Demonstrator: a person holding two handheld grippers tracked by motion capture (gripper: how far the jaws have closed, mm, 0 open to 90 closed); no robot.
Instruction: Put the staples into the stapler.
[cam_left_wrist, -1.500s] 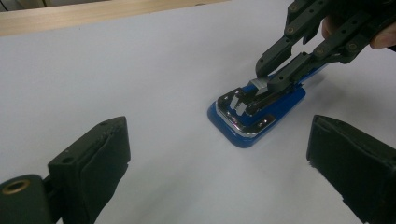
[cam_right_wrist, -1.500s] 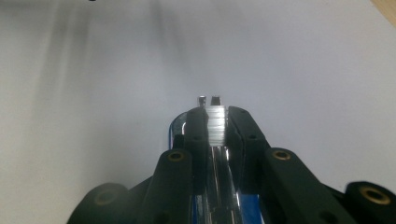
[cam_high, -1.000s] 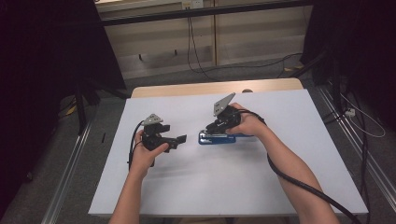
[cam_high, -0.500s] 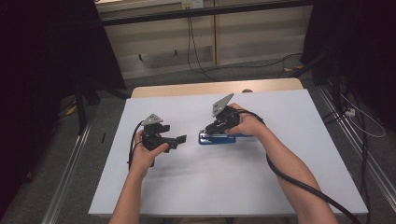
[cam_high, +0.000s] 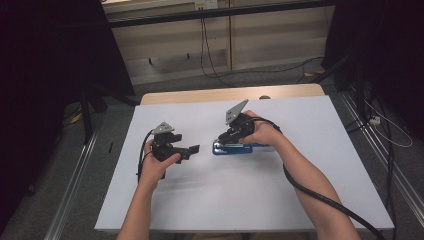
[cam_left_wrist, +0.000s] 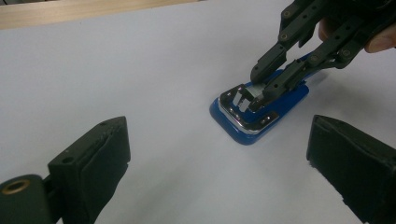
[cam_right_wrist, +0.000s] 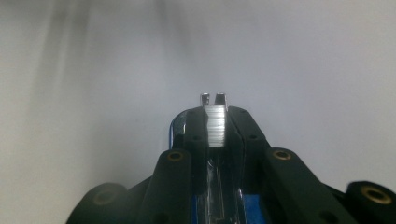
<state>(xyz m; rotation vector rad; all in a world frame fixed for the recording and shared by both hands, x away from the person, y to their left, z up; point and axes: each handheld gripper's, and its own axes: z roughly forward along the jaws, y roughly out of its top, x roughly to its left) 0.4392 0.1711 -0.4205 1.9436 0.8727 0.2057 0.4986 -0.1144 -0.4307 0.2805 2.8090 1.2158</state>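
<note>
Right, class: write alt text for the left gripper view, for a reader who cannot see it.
A blue stapler lies on a white table, and the right claw reaches down from the upper right, its narrow jaws closed on a strip of staples at the stapler's metal front end. In the foreground, the left claw stands wide open with nothing between its jaws.

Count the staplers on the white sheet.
1. The blue stapler lies near the middle of the white sheet, under the right claw, which is closed on the metal staple strip in its top. The left claw is apart, open.
</note>
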